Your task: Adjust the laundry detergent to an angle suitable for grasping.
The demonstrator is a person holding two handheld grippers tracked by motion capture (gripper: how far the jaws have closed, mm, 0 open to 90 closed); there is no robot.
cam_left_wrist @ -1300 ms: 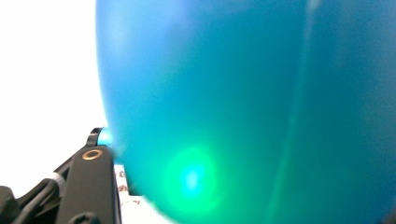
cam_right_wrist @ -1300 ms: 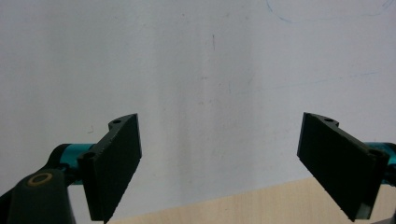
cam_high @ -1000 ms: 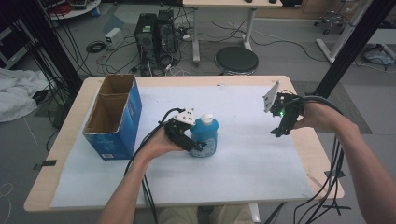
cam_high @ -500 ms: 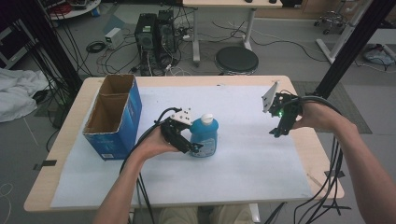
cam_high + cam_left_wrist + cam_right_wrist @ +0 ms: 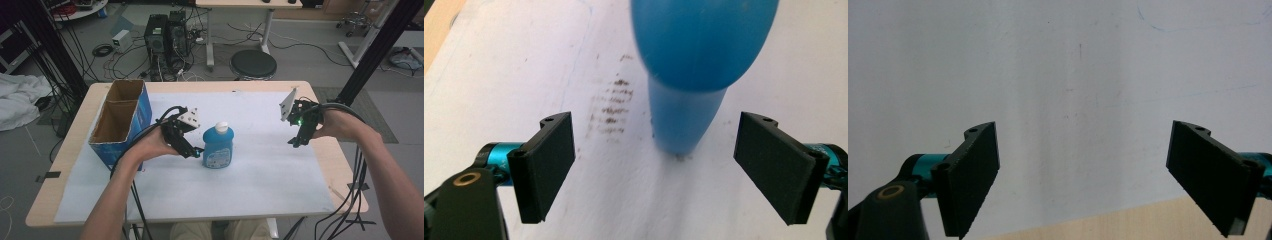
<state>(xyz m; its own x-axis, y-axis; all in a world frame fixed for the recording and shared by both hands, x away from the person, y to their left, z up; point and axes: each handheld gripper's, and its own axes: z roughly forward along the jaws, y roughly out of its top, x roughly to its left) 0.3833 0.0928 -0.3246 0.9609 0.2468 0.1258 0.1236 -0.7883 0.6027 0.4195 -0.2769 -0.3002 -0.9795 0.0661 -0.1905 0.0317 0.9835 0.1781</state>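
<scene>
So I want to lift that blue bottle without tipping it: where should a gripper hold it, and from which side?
Grip the blue bottle across its narrower shoulders, just under the white cap, coming from the cardboard box side where the open left gripper already is. It stands upright, and its lower body looks wide for the jaws.

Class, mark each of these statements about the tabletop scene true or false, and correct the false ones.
1. The blue bottle stands upright on the white sheet. True.
2. The left claw is clamped on the bottle. False: its jaws have just been opening and stand apart, clear of the bottle.
3. The cardboard box sits at the table's left end. True.
4. The right claw holds a cup. False: its jaws are open with nothing between them.
5. The bottle's cap is red. False: it is white.
</scene>
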